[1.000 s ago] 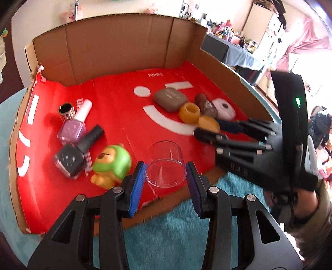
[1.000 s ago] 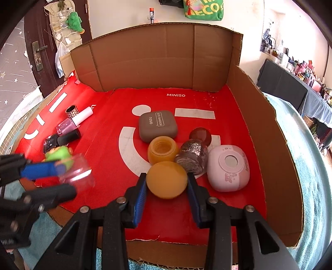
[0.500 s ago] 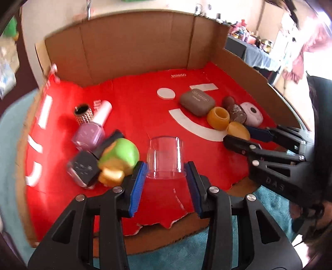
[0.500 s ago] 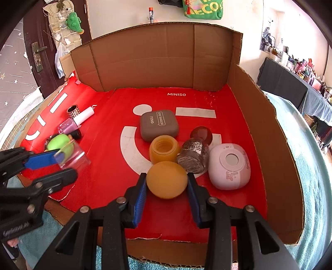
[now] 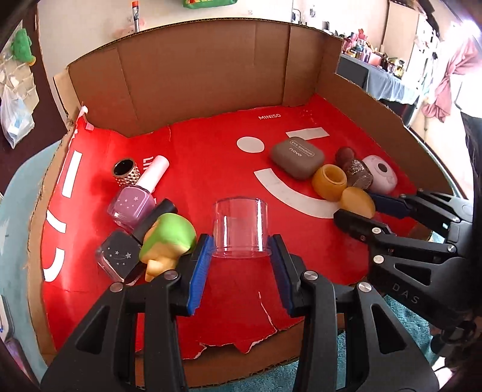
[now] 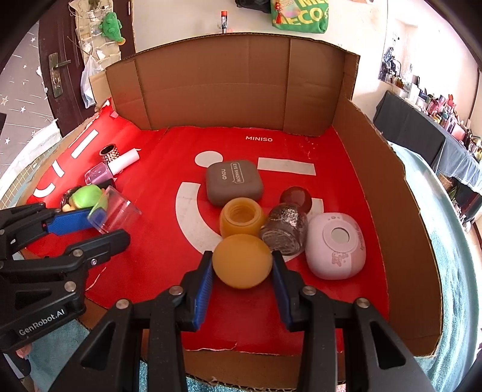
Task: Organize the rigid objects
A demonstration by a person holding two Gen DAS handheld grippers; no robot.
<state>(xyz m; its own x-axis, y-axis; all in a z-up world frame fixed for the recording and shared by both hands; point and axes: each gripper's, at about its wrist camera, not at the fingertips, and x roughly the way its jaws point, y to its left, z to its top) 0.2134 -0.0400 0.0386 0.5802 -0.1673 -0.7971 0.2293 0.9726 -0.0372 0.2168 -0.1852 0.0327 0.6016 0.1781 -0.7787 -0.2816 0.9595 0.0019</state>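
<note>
Only right view shows wall banner (image 6: 298, 16), door (image 6: 45, 60)

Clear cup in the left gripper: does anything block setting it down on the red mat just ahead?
Straight ahead of the clear cup, no: the red mat is bare there. The green toy sits close beside the left gripper, against its left finger, so a leftward placement is crowded.

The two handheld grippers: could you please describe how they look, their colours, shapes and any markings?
Both are matte black plastic with skeletal, triangular cut-out linkages and silver screw heads. Each finger carries a ribbed blue pad. The left gripper shows white "GenRobot.AI" lettering on its side in the right wrist view; the right gripper shows "DAS" in the left wrist view. No cables or sleeves are clearly visible.
</note>
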